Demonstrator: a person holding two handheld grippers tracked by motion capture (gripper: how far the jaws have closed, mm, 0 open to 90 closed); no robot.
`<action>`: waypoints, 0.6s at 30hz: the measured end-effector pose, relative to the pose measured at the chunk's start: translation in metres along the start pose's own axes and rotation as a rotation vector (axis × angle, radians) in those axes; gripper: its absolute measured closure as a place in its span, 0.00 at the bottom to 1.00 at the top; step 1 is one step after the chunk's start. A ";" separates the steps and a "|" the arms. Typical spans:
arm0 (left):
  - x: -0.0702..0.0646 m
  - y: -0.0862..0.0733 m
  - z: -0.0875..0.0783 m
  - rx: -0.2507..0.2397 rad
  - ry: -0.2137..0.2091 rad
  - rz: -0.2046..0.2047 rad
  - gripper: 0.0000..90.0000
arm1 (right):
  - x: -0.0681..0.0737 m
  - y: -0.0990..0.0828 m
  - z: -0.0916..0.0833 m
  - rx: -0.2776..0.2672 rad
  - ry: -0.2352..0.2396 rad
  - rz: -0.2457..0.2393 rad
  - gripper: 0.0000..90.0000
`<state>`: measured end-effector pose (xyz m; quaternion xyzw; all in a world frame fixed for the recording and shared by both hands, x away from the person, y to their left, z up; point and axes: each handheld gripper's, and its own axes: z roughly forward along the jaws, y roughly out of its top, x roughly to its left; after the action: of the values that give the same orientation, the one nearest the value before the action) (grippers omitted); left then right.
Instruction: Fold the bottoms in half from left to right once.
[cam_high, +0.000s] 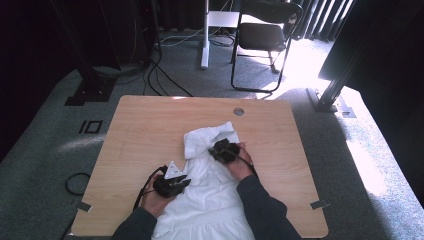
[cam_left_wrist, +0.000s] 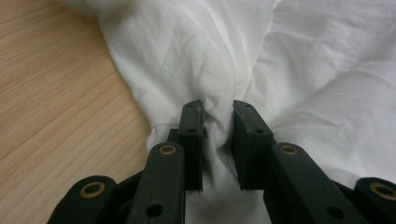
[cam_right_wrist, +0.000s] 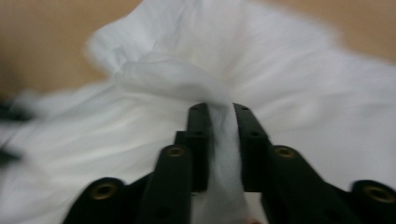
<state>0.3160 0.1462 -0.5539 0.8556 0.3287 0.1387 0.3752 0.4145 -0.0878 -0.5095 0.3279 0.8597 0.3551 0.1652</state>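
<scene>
Left gripper (cam_left_wrist: 218, 119), jaws drawn close and clamped on a bunched fold of the white crumpled cloth garment (cam_left_wrist: 196, 56), at the garment's left edge beside bare wood. Right gripper (cam_right_wrist: 219, 116), jaws likewise narrow, pinching a strip of the same white cloth (cam_right_wrist: 187, 70) that rises between the pads; this view is blurred. In the high view the garment (cam_high: 210, 190) lies across the middle and near edge of the light wooden bench (cam_high: 145, 125), the left gripper (cam_high: 172, 184) at its left border, the right gripper (cam_high: 223, 150) near the folded-over upper part. The high view also shows a black folding chair (cam_high: 262, 35) on grey carpet beyond the bench.
</scene>
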 end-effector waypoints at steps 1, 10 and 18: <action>0.000 0.000 0.000 0.000 0.000 0.000 0.84 | -0.013 0.001 -0.009 -0.031 -0.052 0.034 0.94; 0.001 0.000 0.000 0.002 -0.007 -0.005 0.81 | -0.101 -0.049 -0.034 -0.021 -0.223 0.424 0.60; 0.006 0.010 -0.004 0.037 -0.027 -0.046 0.57 | -0.083 -0.045 -0.039 -0.078 -0.120 0.336 0.52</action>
<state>0.3227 0.1474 -0.5439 0.8563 0.3457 0.1125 0.3667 0.4344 -0.1881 -0.5104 0.4807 0.7670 0.3908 0.1671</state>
